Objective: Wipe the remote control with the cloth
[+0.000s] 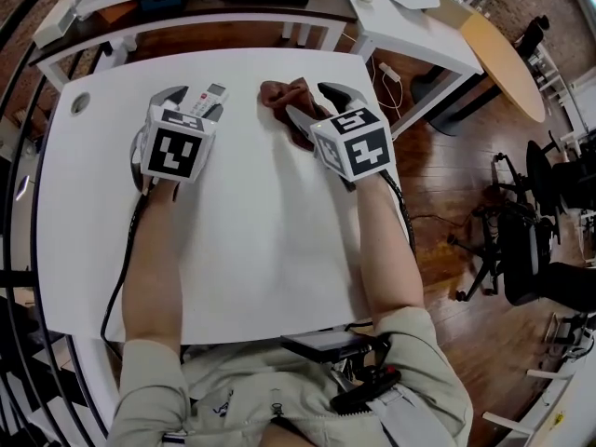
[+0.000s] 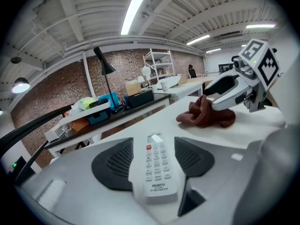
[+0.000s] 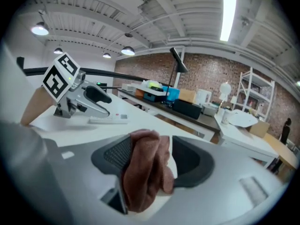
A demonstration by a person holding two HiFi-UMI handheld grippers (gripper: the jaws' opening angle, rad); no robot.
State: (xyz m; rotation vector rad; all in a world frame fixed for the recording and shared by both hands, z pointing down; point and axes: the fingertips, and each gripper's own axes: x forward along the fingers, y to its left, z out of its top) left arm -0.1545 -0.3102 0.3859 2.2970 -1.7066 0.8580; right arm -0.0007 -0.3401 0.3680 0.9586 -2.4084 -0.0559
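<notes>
Left gripper [image 1: 194, 102] jaws parted astride remote control [image 2: 154, 165], flat on white table [image 1: 261, 240], long axis in line with jaws, pads not pressing. Just to its right, cloth [image 1: 284, 94] heaped between right gripper [image 1: 305, 101] jaws, wide open, unclamped. Likely next: close on each, carry cloth leftward.

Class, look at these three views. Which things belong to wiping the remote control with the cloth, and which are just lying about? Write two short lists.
Belongs to the job:
remote control, between the open jaws of the left gripper
cloth, between the open jaws of the right gripper
white table

Lying about:
desk lamp
shelf rack
wooden round tabletop
blue box
</notes>
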